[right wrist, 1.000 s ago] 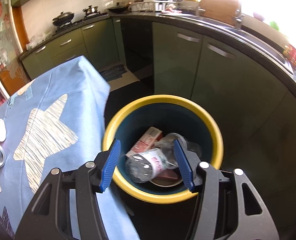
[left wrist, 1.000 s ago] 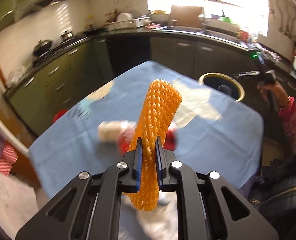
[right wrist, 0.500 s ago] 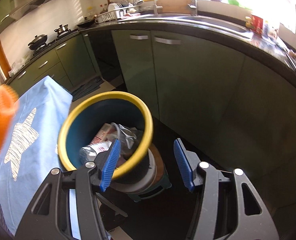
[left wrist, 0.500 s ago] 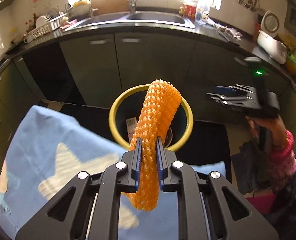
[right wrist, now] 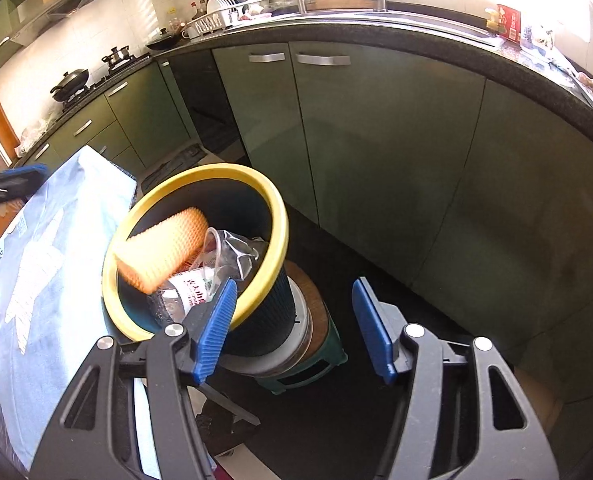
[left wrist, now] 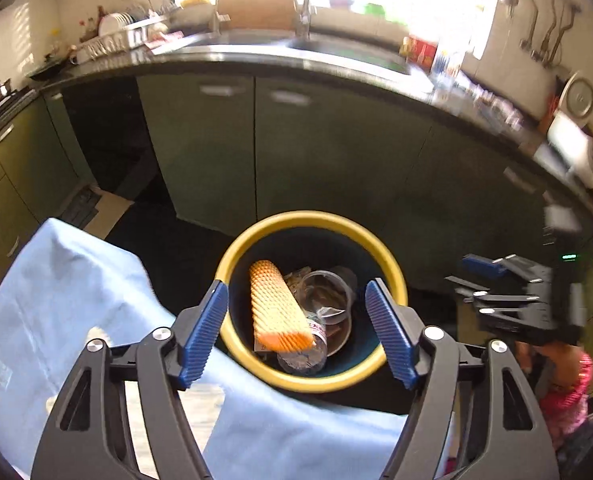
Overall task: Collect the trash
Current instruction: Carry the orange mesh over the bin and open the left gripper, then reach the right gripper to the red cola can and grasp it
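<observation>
Foam net dropping into the bin

Left tongs are opening, empty; the orange foam net sits inside the yellow-rimmed bin. Hold above the rim until it settles. Right tongs are opening too, empty.

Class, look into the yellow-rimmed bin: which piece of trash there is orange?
The foam fruit net, a ribbed orange sleeve lying uppermost in the bin. The plastic bottle and the cup beneath it are clear.
</observation>
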Motion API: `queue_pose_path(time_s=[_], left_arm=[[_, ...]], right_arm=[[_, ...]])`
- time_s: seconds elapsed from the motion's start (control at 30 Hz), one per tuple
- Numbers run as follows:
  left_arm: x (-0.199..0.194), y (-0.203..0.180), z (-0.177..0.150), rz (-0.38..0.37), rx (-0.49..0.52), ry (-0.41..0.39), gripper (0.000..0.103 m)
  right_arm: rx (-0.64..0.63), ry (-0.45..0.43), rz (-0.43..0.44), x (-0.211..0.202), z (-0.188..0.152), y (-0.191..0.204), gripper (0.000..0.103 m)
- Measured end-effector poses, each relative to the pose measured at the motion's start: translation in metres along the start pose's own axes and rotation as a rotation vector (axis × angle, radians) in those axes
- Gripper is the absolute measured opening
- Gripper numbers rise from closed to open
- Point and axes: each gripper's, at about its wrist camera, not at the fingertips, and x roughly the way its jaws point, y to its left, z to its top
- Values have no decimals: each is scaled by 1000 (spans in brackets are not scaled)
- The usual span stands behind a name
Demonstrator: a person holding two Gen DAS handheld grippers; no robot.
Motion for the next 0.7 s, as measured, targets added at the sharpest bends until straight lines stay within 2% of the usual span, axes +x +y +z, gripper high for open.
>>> queue_pose_path(time_s=[0.13, 0.27, 0.33, 0.43, 0.57, 0.7], left_arm=[[-74, 21, -23, 19, -41, -123, 79], [-155, 60, -63, 74, -137, -240, 82], [-190, 80, -87, 133, -188, -293, 85], [-239, 115, -135, 303, -267, -353, 86], [-282, 160, -196, 443, -408, -407, 88], [-304, 198, -252, 565, -542, -427, 90]], right_arm=[[-40, 11, 32, 1, 1, 21, 58], [-117, 26, 76, 0, 2, 58, 59], [-158, 34, 98, -1, 2, 78, 59], [-239, 50, 149, -1, 4, 118, 59], [-389, 79, 226, -2, 2, 188, 64], [-553, 113, 372, -9, -7, 268, 65]])
